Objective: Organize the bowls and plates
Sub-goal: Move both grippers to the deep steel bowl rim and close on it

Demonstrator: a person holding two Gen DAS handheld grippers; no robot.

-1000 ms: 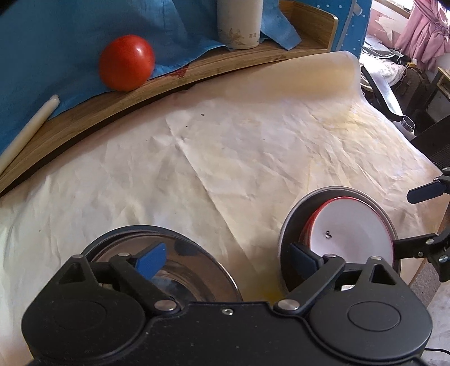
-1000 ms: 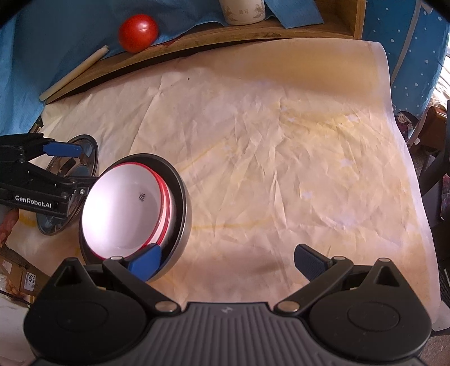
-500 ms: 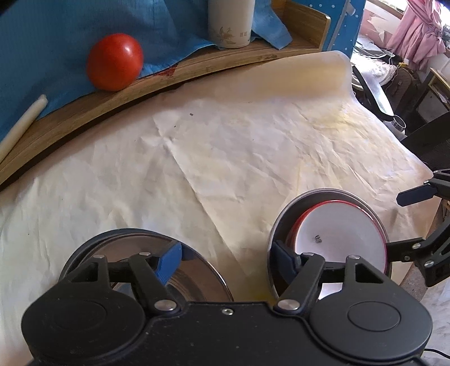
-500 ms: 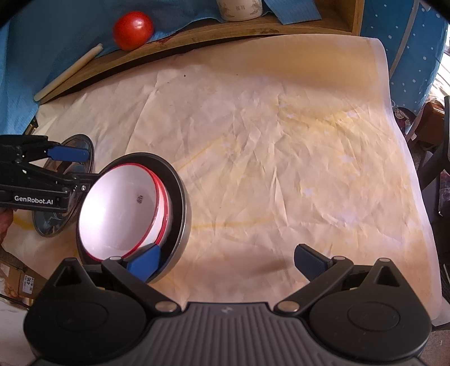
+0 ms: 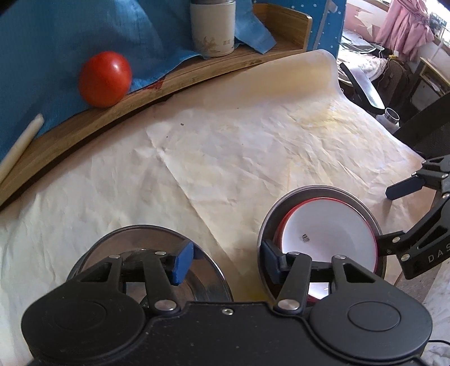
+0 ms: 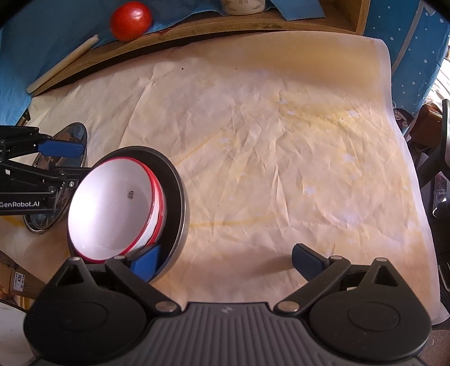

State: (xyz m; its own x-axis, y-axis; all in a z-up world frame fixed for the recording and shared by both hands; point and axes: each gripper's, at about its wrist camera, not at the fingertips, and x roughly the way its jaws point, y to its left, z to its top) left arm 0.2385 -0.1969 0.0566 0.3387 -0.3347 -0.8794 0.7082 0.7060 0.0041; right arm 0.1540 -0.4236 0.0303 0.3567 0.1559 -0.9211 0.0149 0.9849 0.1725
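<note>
Beneath the left gripper (image 5: 222, 263), whose jaws are closing around the steel plate's (image 5: 208, 263) near rim, apparently for stacking, nothing is being pinched yet; alongside, the bowl stack (image 6: 123, 202) is being flanked by the wide-open right gripper (image 6: 227, 261).

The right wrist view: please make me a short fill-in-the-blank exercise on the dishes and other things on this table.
1. The white bowl has a rim of the colour ____.
2. The white bowl sits inside a dark metal ____.
3. The round fruit on the wooden shelf is a ____.
4. The table is covered with crumpled ____.

Missing words: red; pan; tomato; paper
</note>
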